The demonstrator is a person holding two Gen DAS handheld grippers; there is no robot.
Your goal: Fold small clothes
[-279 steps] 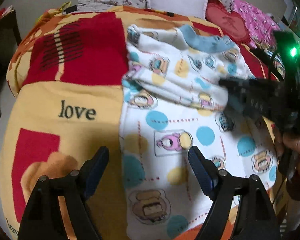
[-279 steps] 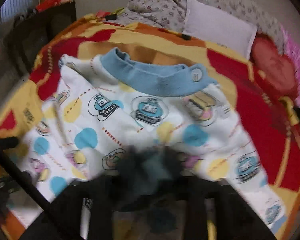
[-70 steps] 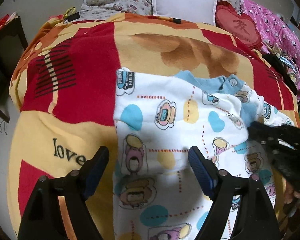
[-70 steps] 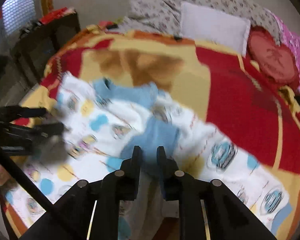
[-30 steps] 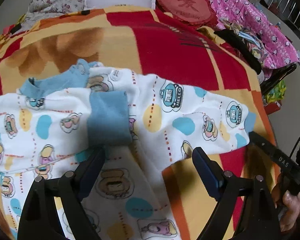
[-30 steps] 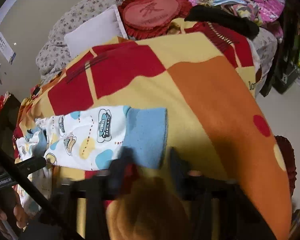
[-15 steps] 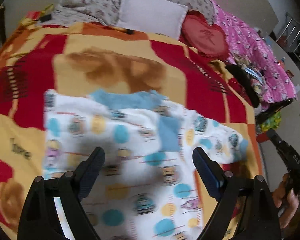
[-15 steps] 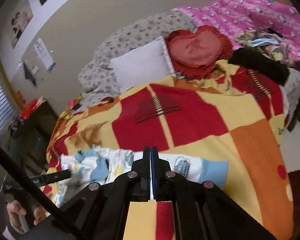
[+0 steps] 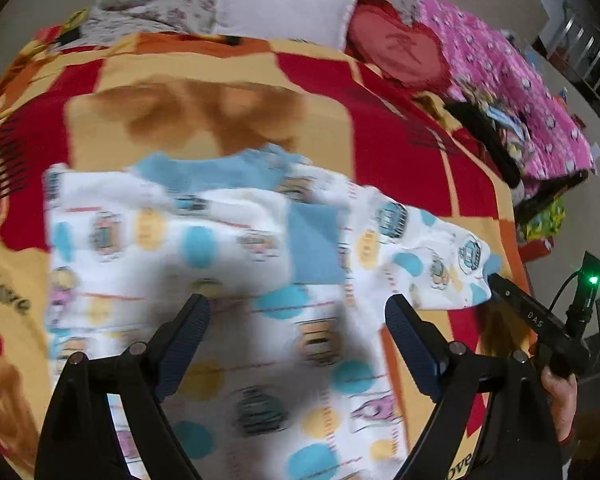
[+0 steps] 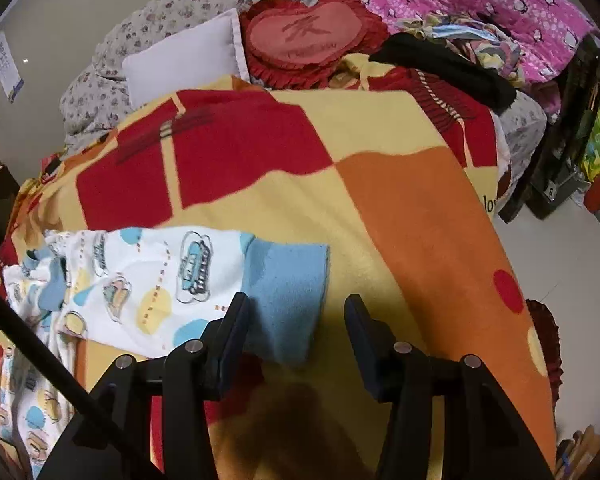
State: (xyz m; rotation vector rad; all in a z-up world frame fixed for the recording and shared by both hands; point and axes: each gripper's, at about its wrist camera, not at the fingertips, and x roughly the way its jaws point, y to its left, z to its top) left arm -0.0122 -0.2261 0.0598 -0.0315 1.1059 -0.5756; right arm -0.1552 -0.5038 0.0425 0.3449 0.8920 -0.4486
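A small white shirt with cartoon prints, blue dots and a blue collar lies on the bed blanket. One sleeve is folded across its chest, its blue cuff near the middle. The other sleeve stretches out to the right and ends in a blue cuff. My left gripper is open and empty above the shirt's body. My right gripper is open, its left finger at the cuff's near edge; it also shows in the left wrist view at the sleeve's tip.
The blanket is red, yellow and orange. A white pillow, a red heart cushion and a pink quilt lie at the head of the bed. A black garment lies at the right edge. The floor is beyond.
My right gripper has opened and dropped down to the outstretched sleeve's cuff. My left gripper has moved slightly closer over the shirt, still open.
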